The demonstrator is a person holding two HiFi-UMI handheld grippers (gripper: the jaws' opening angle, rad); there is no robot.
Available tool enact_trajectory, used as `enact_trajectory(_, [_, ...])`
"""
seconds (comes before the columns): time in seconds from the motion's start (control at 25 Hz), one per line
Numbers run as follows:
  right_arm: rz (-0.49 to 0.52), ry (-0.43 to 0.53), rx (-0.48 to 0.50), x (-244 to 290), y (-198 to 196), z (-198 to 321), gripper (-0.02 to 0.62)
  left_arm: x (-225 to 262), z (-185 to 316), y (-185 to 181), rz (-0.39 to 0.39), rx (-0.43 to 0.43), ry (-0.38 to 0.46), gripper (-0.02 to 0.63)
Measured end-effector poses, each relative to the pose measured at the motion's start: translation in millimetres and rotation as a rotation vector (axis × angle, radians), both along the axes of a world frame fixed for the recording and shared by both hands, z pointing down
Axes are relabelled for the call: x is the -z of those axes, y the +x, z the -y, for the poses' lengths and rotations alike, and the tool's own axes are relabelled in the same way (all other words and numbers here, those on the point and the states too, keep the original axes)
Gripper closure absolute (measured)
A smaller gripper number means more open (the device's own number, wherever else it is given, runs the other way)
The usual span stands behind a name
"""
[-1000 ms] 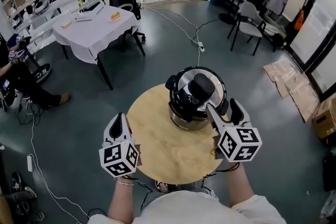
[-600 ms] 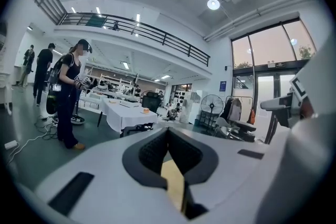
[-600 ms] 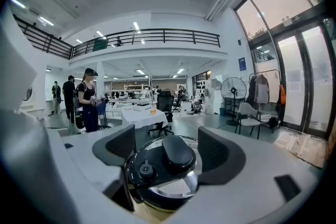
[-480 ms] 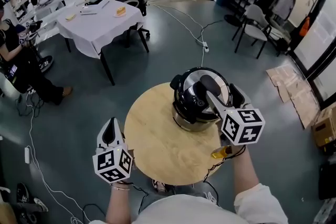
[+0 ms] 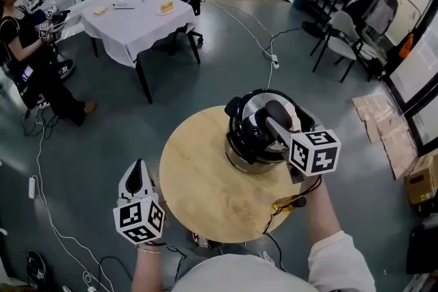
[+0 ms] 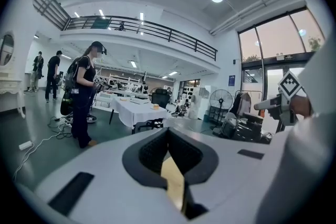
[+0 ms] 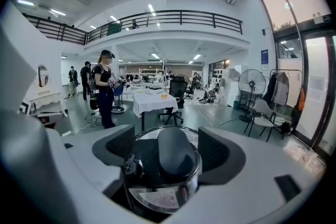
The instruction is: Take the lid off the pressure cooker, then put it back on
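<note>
Jaws spread, the right gripper (image 7: 163,145) straddles the pressure cooker (image 5: 254,147)'s lid handle (image 7: 176,153), ready to grip; the left gripper (image 5: 135,174), closed and empty, hangs at the table (image 5: 205,191)'s eight o'clock.

Head view steeply down; gripper views level, white table (image 7: 155,102) seemingly common.

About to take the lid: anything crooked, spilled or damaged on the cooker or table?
Nothing stands out. The pressure cooker stands upright on the round table, its lid seated level, no spill visible. The right claw is open, either side of the lid's handle.
</note>
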State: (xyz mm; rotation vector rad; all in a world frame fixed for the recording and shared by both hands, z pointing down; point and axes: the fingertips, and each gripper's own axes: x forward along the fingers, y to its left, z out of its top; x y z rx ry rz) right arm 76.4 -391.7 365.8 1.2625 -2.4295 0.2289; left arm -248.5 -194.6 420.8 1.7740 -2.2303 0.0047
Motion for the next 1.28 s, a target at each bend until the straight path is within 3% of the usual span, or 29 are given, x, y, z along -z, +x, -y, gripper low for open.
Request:
enact_trajectory(0.48, [-0.041,-0.074,0.053,-32,4,24,0.21,-12,-11,-3,-0.009,0.058,-0.037,0.611])
enact_trajectory(1.28, [-0.026,-0.095,0.081,-54,-2,31,0.213,-27,-24,-2,-0.025,0.09,-0.07,0.611])
